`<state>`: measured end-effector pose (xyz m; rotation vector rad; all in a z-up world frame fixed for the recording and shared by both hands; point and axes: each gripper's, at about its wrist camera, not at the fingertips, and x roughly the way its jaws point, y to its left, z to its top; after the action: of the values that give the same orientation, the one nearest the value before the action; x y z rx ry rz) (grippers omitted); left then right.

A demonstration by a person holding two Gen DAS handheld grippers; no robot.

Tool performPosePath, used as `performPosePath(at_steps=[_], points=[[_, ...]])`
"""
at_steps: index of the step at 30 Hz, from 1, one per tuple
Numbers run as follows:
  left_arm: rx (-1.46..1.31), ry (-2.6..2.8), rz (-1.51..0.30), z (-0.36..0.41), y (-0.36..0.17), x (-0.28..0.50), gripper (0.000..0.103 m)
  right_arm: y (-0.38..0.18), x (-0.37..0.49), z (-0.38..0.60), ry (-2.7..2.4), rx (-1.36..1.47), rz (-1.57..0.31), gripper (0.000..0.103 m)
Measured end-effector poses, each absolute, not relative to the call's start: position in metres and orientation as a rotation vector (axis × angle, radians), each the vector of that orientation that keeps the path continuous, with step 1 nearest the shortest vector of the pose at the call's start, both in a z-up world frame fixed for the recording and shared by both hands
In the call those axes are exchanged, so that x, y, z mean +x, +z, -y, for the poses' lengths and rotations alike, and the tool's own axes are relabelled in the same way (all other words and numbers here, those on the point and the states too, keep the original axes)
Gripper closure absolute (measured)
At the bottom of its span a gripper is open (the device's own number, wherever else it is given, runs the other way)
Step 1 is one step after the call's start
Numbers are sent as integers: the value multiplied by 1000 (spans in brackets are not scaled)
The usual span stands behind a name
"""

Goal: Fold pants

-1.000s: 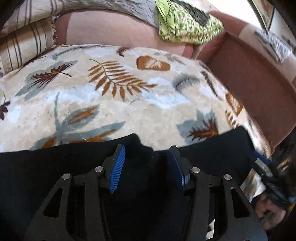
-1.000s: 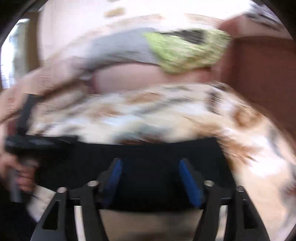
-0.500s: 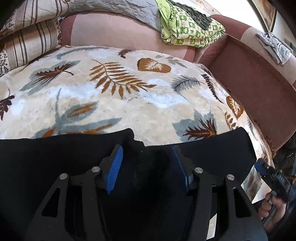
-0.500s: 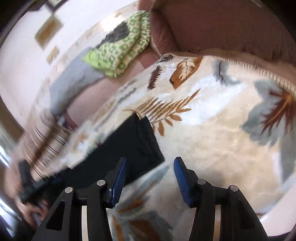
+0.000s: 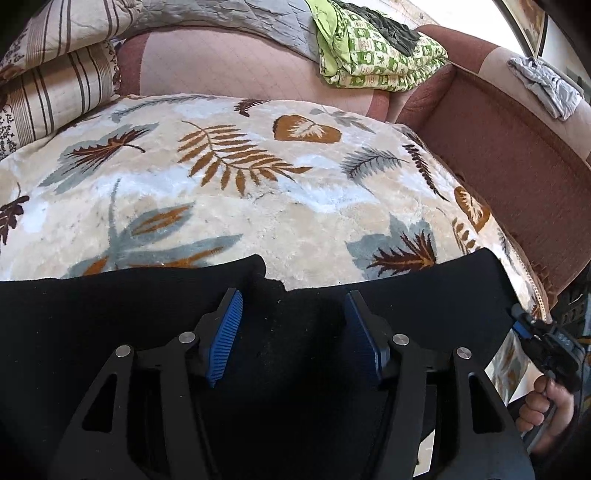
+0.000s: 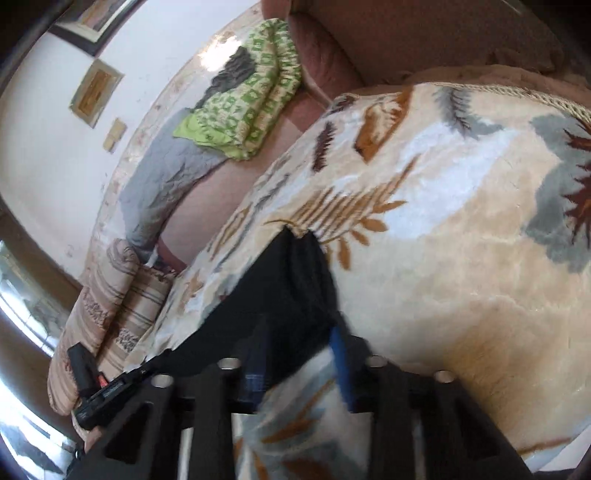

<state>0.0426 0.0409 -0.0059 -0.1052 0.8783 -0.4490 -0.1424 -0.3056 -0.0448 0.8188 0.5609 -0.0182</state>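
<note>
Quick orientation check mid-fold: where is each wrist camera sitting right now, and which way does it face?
Left wrist: just above the black pants, looking across the leaf-print blanket to the sofa back; the open left tongs and the right hand show.
Right wrist: at the pants' end, rolled sideways, looking along them toward the striped pillows; the right tongs straddle the fabric edge, blurred, and the left tool's handle shows.
Shared: pants, blanket, green patterned bedding.

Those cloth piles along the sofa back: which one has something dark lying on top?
The green checked blanket, folded by the sofa's corner. A dark garment rests on it; the grey quilt and striped bedding carry nothing.
</note>
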Motion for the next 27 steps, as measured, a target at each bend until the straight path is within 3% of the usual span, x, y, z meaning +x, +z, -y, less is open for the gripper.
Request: performPosePath(at_steps=[11,16,27], points=[[-337,-207,-807,-120,21,32,45,-48,-145,310,-40,876,-526,92],[-407,-34,-831,-155,15,30,46,-23,-139,290,44,819,-484,94],[-367,52,-849,-162,5,30,46,11,-72,82,520,453,-614,94]])
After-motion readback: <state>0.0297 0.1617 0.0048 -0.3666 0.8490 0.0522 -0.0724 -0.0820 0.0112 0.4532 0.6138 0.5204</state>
